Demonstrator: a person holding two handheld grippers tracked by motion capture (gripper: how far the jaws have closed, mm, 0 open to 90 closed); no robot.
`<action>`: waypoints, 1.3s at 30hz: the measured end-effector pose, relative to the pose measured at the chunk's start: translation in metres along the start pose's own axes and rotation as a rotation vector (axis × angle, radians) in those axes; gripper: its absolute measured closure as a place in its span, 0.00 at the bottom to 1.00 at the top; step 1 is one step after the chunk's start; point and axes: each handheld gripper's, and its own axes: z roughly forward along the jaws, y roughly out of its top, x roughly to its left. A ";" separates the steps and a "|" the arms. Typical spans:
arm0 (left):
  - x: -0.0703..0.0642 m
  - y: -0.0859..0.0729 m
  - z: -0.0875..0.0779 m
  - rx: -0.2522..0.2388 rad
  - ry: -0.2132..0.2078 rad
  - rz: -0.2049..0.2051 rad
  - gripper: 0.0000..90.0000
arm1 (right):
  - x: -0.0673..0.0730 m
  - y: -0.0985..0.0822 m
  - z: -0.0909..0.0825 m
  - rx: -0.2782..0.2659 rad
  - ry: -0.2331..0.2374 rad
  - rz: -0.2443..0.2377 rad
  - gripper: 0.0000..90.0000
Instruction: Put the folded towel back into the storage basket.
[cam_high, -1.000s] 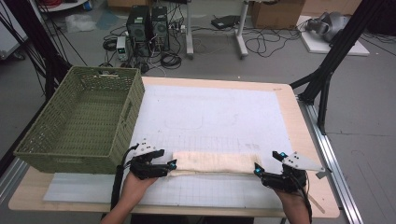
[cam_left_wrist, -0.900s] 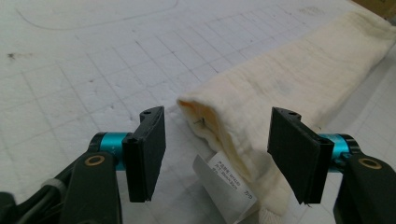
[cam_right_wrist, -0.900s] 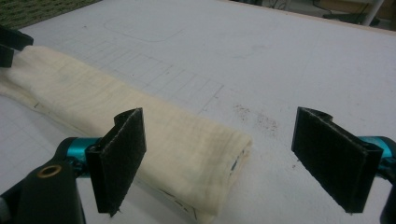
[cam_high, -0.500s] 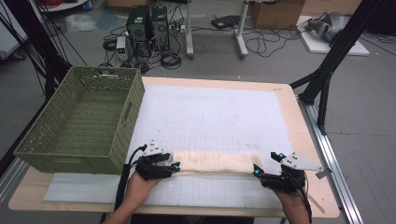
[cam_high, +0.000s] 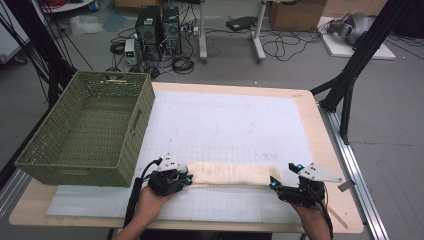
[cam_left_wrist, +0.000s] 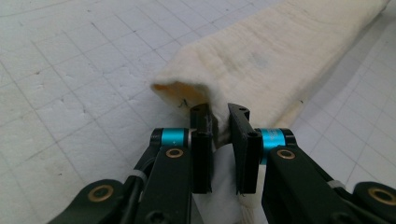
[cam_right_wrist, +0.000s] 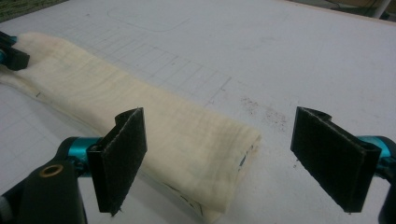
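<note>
A cream cloth (cam_high: 230, 174), folded into a long strip, lies across the near part of the white grid mat (cam_high: 225, 120). My left gripper (cam_high: 189, 179) is at the strip's left end. In the left gripper view its jaws have just been closing, and the left gripper (cam_left_wrist: 219, 116) is now shut on a pinch of the cloth (cam_left_wrist: 271, 60) at that end's edge. My right gripper (cam_high: 272, 184) is at the strip's right end. In the right gripper view the right gripper (cam_right_wrist: 219, 121) stands open, jaws wide apart, with the cloth's end (cam_right_wrist: 140, 112) between them and untouched.
A green woven basket (cam_high: 85, 130) stands at the table's left, close to the left hand. The wooden table edge (cam_high: 340, 200) runs just right of the right gripper. A black stand leg (cam_high: 350, 85) rises beyond the right side.
The left gripper has edged right onto the cloth's end and its jaws have shut on the fabric. The right gripper has stayed put, open.
</note>
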 end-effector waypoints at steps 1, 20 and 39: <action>0.001 0.000 0.000 -0.001 -0.005 -0.003 0.89 | 0.000 0.000 0.000 0.000 0.000 0.000 0.19; 0.006 0.000 -0.013 -0.111 -0.049 -0.012 0.90 | -0.006 -0.006 0.006 0.053 -0.005 0.008 0.36; 0.007 0.003 -0.016 -0.090 -0.058 0.028 0.90 | -0.002 -0.018 0.035 0.201 0.040 0.102 0.52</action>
